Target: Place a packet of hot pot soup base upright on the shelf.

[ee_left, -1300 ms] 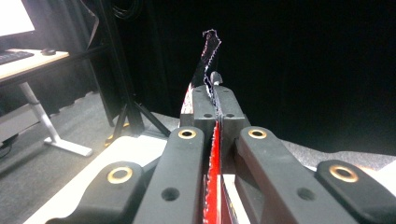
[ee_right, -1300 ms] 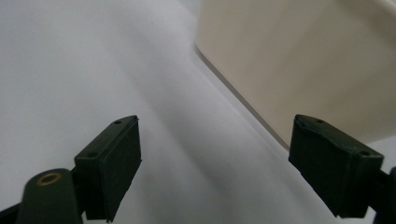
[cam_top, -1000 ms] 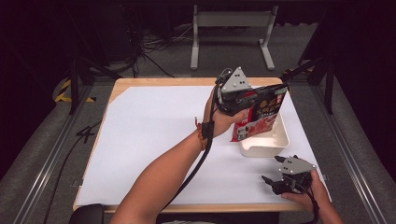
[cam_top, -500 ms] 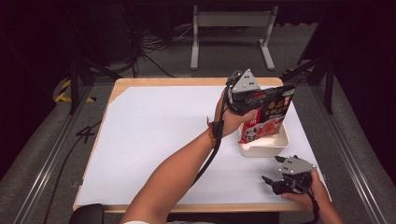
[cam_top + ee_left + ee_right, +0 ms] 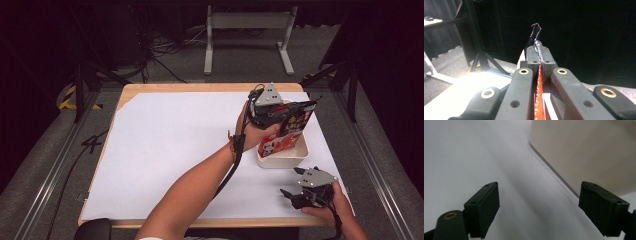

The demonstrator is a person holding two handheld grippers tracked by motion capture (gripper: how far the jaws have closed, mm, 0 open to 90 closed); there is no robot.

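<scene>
Left to right across the table (image 5: pixel 165 150): bare white sheet on the left half, nothing on it.

Right of centre, far side: left gripper (image 5: pixel 295 107) clamped on the top edge of the pouch (image 5: pixel 285 136). In the left gripper view, jaws fully closed on the red foil seam (image 5: pixel 539 82), crimped top edge sticking out past the tips.

Pouch hanging below the grip, long axis roughly vertical, tilted so the top leans right. Bottom end down inside the tray (image 5: pixel 300 155), near the tray's left wall; cannot tell whether resting on the tray floor or just above it.

Tray: white, rectangular, at the right edge of the table, directly under the pouch.

Near right corner: right gripper (image 5: pixel 292 182) low over the sheet, jaws wide apart, holding nothing. In the right gripper view, tray wall (image 5: pixel 584 157) just ahead and to the right of the open jaws.

Key relation: pouch straight above the tray, so probably only a short drop and release left. Left gripper doing the work; right gripper nearer the tray's near wall, well placed to steady it if it slides.

Labels: red, white and black print on the pouch, cartoon-like figures near the bottom; text too small to read. No readable brand.
</scene>
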